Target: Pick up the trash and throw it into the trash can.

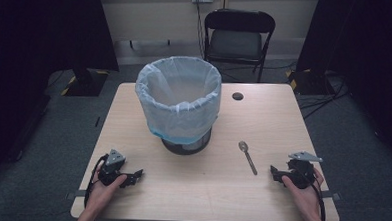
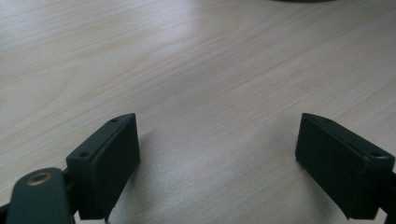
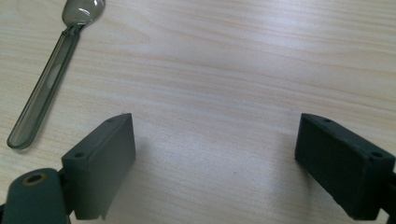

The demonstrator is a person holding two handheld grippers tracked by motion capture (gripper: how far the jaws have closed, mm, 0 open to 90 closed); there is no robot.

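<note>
A round bin lined with a pale blue bag stands on the wooden table, back of centre. A clear plastic spoon lies flat to the bin's right; in the right gripper view the spoon lies to the upper left of the jaws. My left gripper rests near the front left edge, open, nothing between its jaws. My right gripper rests at the front right, open and empty, a short way right of the spoon's handle.
A round cable hole sits in the table behind the spoon. A black folding chair stands beyond the far edge. Dark curtains flank both sides, and cables lie on the floor at the right.
</note>
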